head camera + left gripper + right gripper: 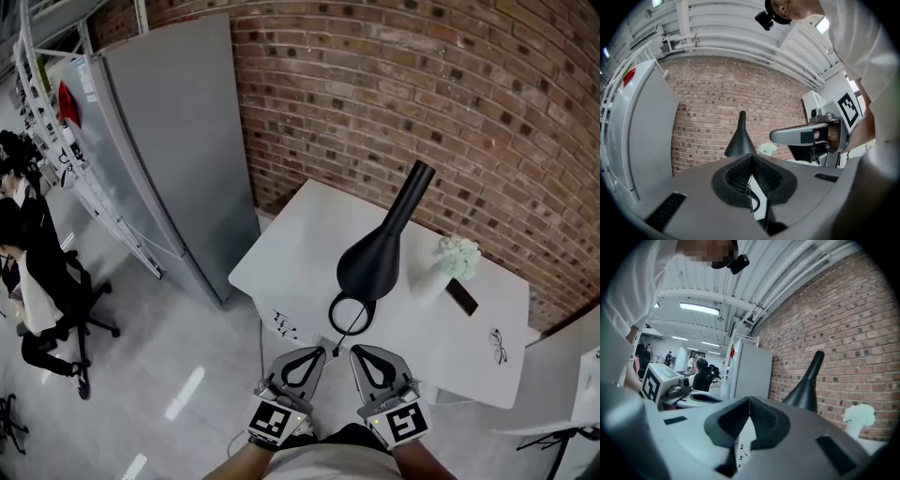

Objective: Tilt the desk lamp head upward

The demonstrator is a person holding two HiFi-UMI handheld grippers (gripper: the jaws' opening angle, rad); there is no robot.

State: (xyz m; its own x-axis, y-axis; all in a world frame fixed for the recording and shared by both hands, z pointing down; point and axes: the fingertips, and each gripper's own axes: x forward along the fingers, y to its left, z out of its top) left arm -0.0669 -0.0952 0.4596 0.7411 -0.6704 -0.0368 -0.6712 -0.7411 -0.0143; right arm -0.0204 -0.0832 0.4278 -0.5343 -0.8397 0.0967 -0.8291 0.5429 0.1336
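A black desk lamp (370,261) stands on the white table (291,239), with a cone-shaped head, a slim neck running up toward the brick wall and a ring base (352,314) near the front edge. Both grippers hover side by side just short of that base, touching nothing. My left gripper (321,352) is shut and empty; so is my right gripper (357,354). In the left gripper view the lamp (739,140) rises beyond the closed jaws (751,158). The right gripper view shows the lamp (806,385) to the right of its closed jaws (750,401).
A white vase of pale flowers (455,256) and a small black object (461,297) sit right of the lamp. Small drawings (499,345) mark the tabletop. A tall grey cabinet (178,150) stands left of the table. A seated person (37,281) is at far left.
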